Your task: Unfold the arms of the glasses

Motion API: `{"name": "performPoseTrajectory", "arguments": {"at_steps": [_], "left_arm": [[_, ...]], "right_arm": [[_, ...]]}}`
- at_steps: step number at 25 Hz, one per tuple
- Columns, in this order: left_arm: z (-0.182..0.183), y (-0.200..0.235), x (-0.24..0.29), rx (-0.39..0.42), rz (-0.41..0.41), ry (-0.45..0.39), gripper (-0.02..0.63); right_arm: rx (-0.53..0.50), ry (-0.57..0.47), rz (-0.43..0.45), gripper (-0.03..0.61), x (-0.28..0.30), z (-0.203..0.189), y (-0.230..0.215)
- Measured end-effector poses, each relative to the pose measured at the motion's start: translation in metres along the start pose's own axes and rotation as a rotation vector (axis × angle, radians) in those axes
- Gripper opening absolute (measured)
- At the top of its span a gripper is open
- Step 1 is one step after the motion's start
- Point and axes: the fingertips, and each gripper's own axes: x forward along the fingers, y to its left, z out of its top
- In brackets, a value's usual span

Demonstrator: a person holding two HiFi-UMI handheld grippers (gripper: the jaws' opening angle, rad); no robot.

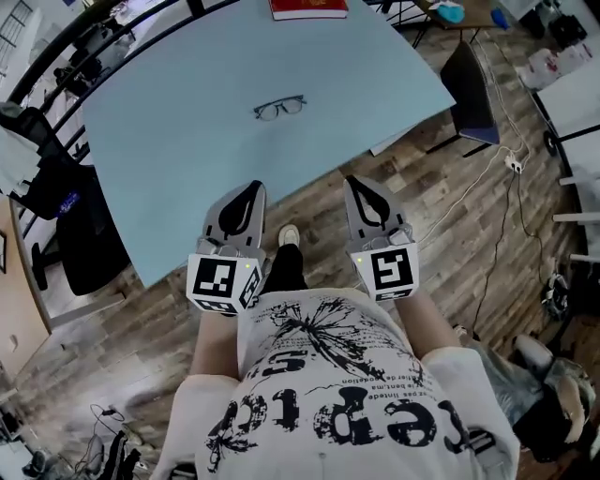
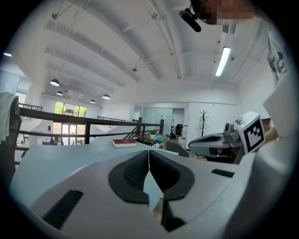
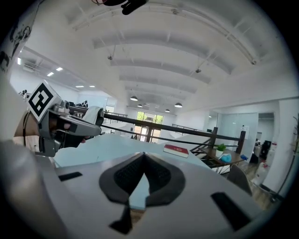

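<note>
We're at the opening step here, the approach, with nothing touched yet. The glasses [image 1: 279,108] lie out in the middle of the pale blue table [image 1: 169,150], lenses side by side, too small from up here to tell how the arms sit. They're well apart from both tools.

Left gripper [image 1: 249,192] hangs right at the table's near edge, jaws pressed together with nothing between them. Right gripper [image 1: 362,186] is level with it, just off the edge over the wooden floor [image 1: 375,131], also closed and empty.

What we need next, by our reckoning: carry both tools forward over the tabletop to the glasses, part the jaws on the way, then steady the frame with one and catch an arm tip with the other. Thin arms, flat on the surface, so we expect a low, careful pinch.

Room looks generous. The tabletop between us and the glasses is bare; the red book [image 1: 307,8] sits at the far edge, well beyond them. The near edge runs on a slant under our tools, and a dark chair [image 1: 469,89] stands off the right corner, clear of our line.
</note>
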Motion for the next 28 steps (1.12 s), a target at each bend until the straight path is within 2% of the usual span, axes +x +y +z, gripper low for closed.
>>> {"name": "performPoseTrajectory", "arguments": {"at_steps": [5, 11, 15, 23, 28], "left_arm": [[0.031, 0.067, 0.067, 0.026, 0.049, -0.015, 0.018], [0.038, 0.094, 0.116, 0.014, 0.067, 0.012, 0.018], [0.035, 0.108, 0.144, -0.008, 0.121, 0.030, 0.018], [0.040, 0.138, 0.199, -0.063, 0.289, 0.030, 0.018], [0.013, 0.149, 0.226, -0.104, 0.364, 0.073, 0.018]], "right_arm": [[-0.012, -0.006, 0.018, 0.011, 0.085, 0.016, -0.038], [0.022, 0.003, 0.078, 0.011, 0.150, 0.024, -0.065], [0.013, 0.010, 0.146, 0.011, 0.192, 0.021, -0.083], [-0.023, 0.061, 0.374, 0.011, 0.270, 0.013, -0.111], [-0.053, 0.214, 0.540, 0.011, 0.304, -0.032, -0.115]]}}
